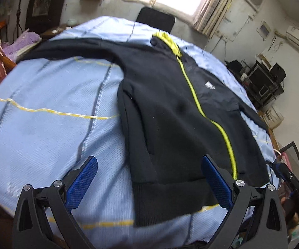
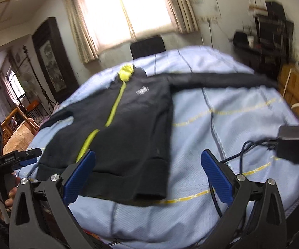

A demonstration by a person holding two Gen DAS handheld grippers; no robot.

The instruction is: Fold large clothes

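Note:
A black zip jacket (image 1: pixel 170 108) with a bright yellow-green zipper (image 1: pixel 193 89) lies flat, front up, on a light blue cloth (image 1: pixel 45 124), collar far, hem near. One sleeve stretches out to the left in the left wrist view. In the right wrist view the jacket (image 2: pixel 132 120) has its other sleeve (image 2: pixel 222 78) stretched to the right. My left gripper (image 1: pixel 149 161) hovers open above the hem, blue pads apart, nothing between them. My right gripper (image 2: pixel 148 155) is open too, above the hem's right corner, holding nothing.
The blue cloth (image 2: pixel 222 124) covers the table. A black box with cables (image 2: pixel 292 145) lies on it at the right. A dark chair back (image 1: pixel 155 18) stands behind the far edge. Wooden furniture (image 2: pixel 18 122) is at the left, shelves with equipment (image 1: pixel 263 83) at the right.

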